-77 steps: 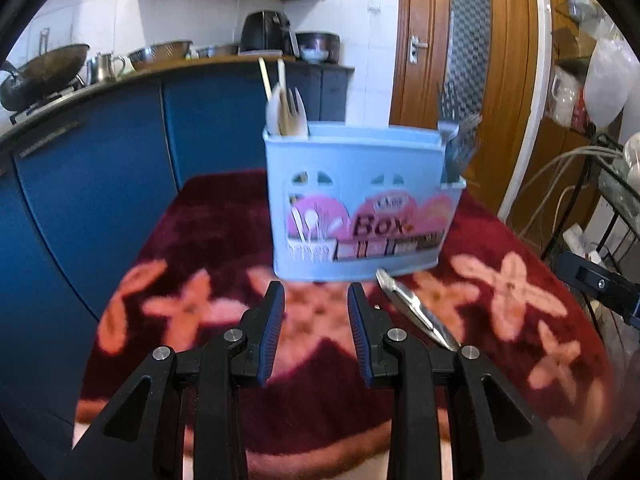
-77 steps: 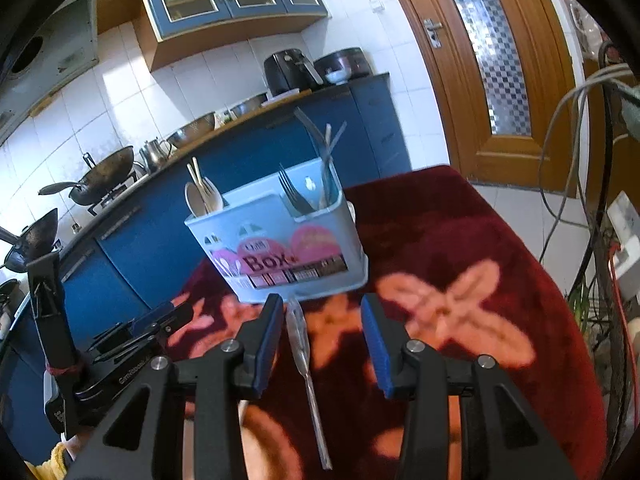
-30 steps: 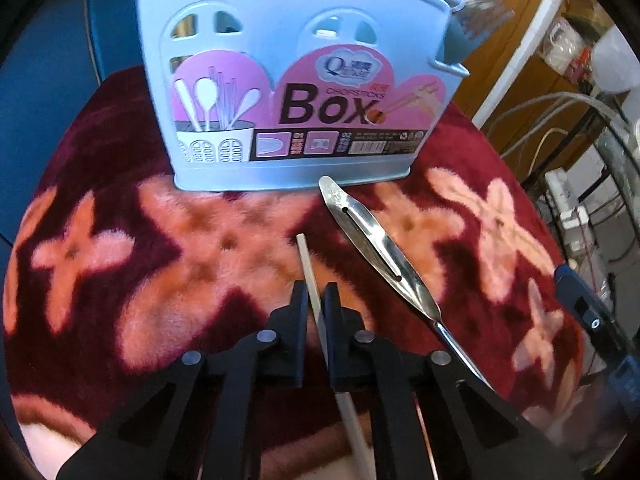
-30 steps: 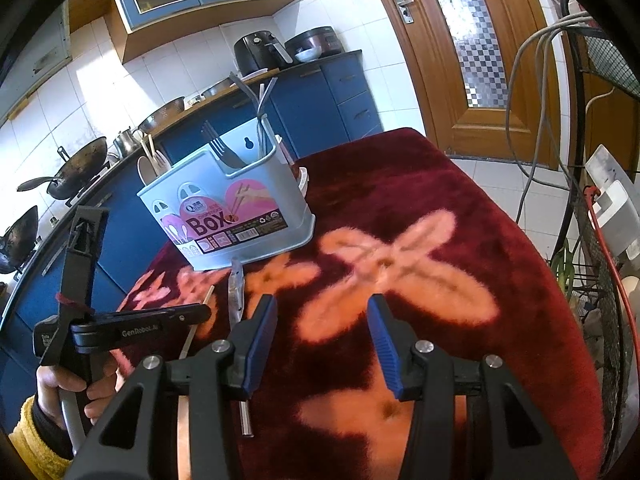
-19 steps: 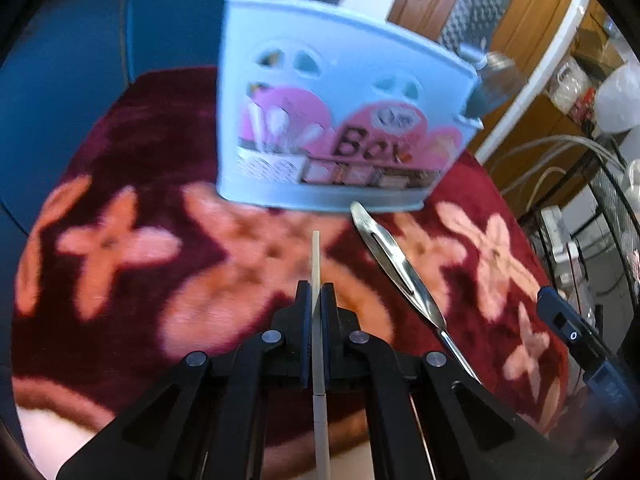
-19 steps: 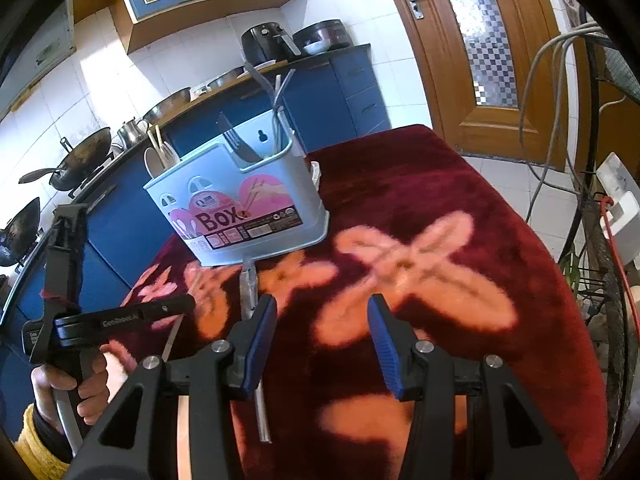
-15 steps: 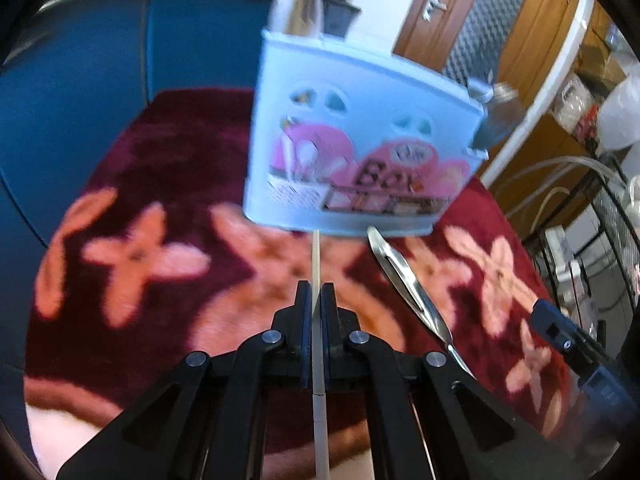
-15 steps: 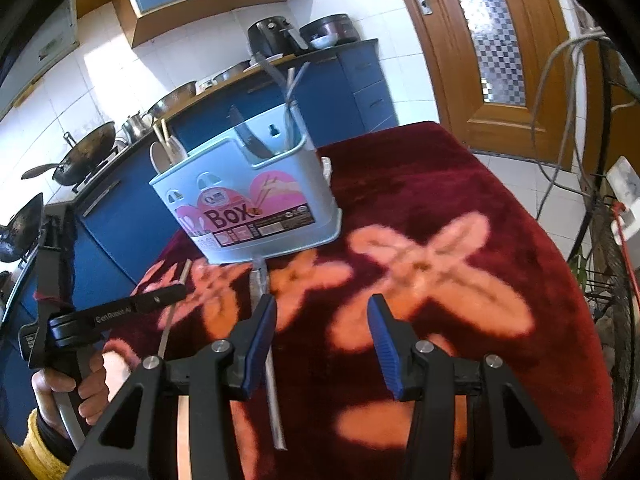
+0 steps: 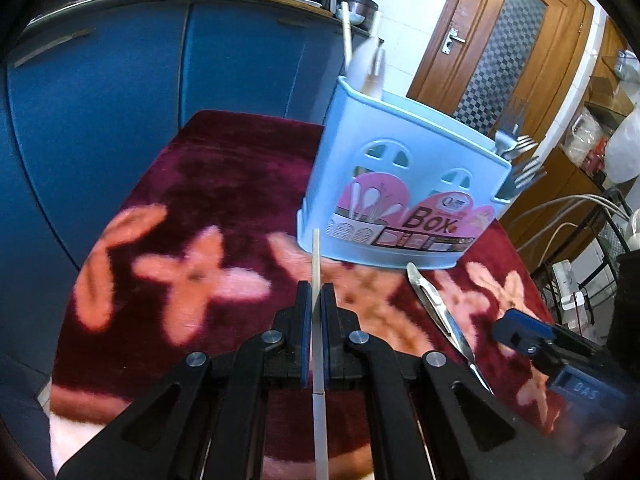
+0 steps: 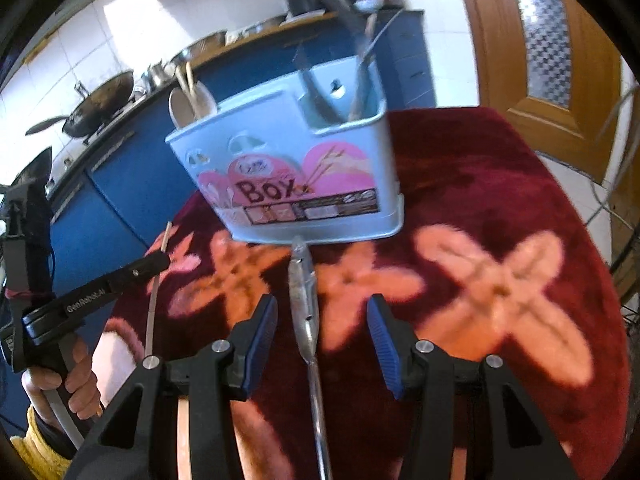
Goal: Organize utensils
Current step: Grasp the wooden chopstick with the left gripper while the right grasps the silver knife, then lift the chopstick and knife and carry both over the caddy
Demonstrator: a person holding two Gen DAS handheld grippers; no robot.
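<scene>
The left gripper (image 9: 316,300) pinches a pale wooden chopstick (image 9: 316,256) (jaws tight), the right gripper's (image 10: 322,344) half-open jaws straddle the steel tongs (image 10: 303,300), the light-blue plastic utensil box (image 10: 304,184) at twelve o'clock.

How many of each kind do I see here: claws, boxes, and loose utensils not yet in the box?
Claws: 2, the left claw and the right claw
blue utensil box: 1
wooden chopstick, clamped in the left claw: 1
metal utensil, lying on the cloth: 1
Total: 5
</scene>
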